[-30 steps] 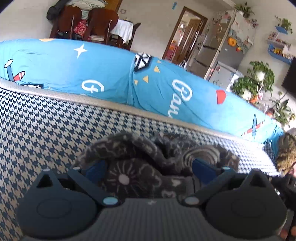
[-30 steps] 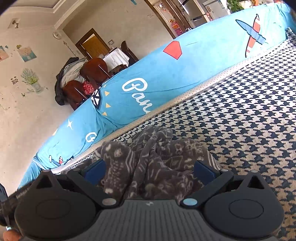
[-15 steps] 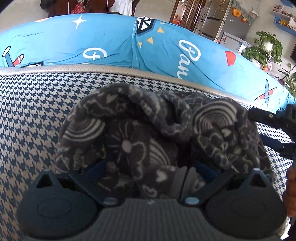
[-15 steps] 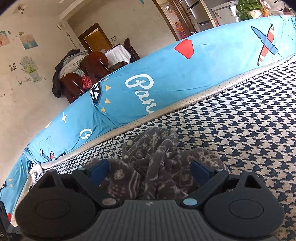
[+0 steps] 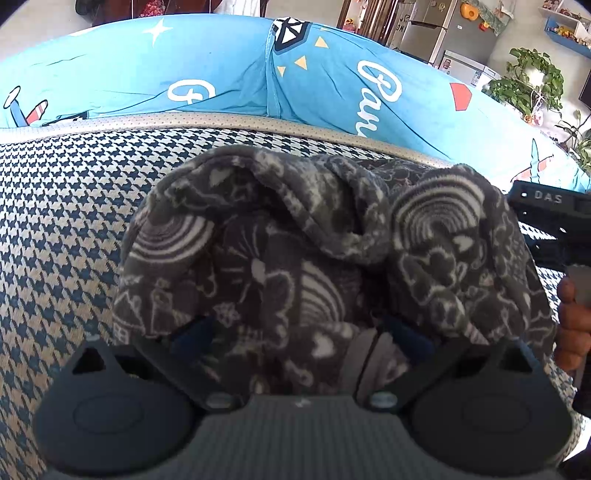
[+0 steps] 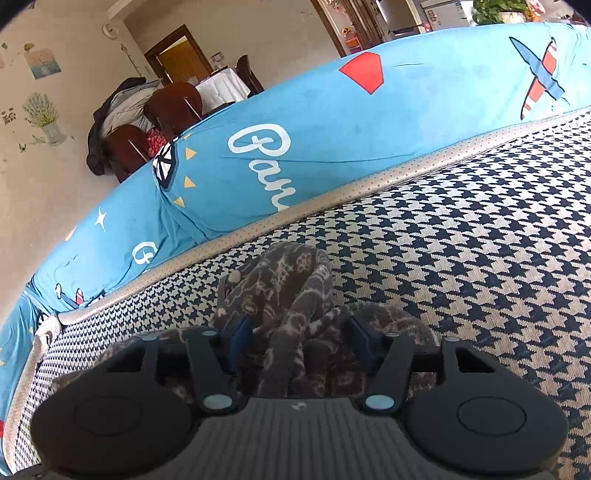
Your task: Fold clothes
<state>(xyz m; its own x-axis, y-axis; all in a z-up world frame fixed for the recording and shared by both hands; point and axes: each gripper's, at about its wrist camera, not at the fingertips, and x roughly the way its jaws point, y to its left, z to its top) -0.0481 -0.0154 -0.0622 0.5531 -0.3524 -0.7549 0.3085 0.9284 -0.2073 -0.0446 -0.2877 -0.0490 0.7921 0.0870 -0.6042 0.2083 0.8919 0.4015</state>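
1. Grey fleece printed with pale flowers, hearts and ringed arcs fills the left wrist view: the garment [image 5: 317, 258] is bunched in a thick heap on the houndstooth cushion [image 5: 62, 206], draped over and between the left gripper [image 5: 299, 332].
2. The blue fingertips [image 5: 192, 332] of that gripper are half buried in the fleece and stand wide apart, with folds lying between them; whether they press the cloth cannot be told.
3. Behind the heap runs a beige piped edge, then a blue backrest cover [image 5: 221, 74] with white lettering, stars and small aeroplanes.
4. At the right edge of this view a black tool body marked "DAS" [image 5: 550, 206] sits just beside the garment, with a person's hand [image 5: 572, 325] under it.
5. Far behind stand potted plants [image 5: 532, 81] and a fridge [image 5: 436, 26].
6. In the right wrist view the right gripper [image 6: 299, 339] has its blue pads [image 6: 240, 339] drawn in on a twisted rope of the same garment [image 6: 284, 288], pinching it from both sides.
7. A lobe of fleece rises just ahead of the pads and rests on the cushion [image 6: 461, 258]; more of it spreads under the gripper's left side.
8. Beyond the blue cover [image 6: 332, 122] are brown chairs [image 6: 173, 107] with a dark coat hung on one.
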